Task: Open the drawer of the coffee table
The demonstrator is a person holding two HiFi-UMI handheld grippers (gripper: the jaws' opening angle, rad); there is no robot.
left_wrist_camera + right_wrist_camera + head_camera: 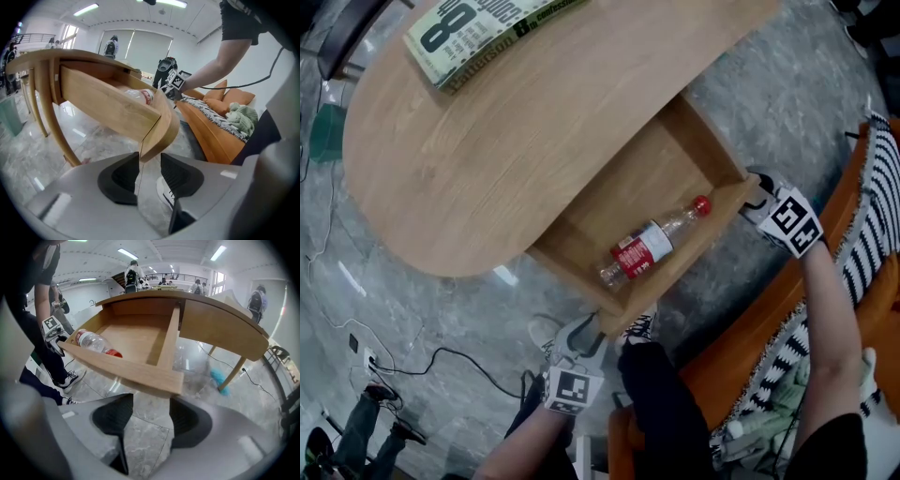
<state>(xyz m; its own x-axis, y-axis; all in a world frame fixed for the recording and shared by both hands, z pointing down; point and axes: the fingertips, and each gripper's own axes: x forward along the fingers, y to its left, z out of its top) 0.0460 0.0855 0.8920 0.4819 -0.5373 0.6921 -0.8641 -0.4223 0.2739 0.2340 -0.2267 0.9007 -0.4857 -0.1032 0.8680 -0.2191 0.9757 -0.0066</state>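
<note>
Under the oval light-wood coffee table (516, 141), the shallow wooden drawer (647, 178) is seen pulled out, with a clear plastic bottle with a red cap (652, 246) lying inside. The left gripper (150, 161) and the right gripper (151, 404) are held at its front corners, both released, with nothing clasped.

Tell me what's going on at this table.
Someone holds tongs in each hand at the front of a wooden coffee table, whose drawer is pulled out. A plastic bottle with a red cap lies inside. The left tongs sit open at one end of the drawer front and the right tongs sit open at the other. Neither grips it.
</note>
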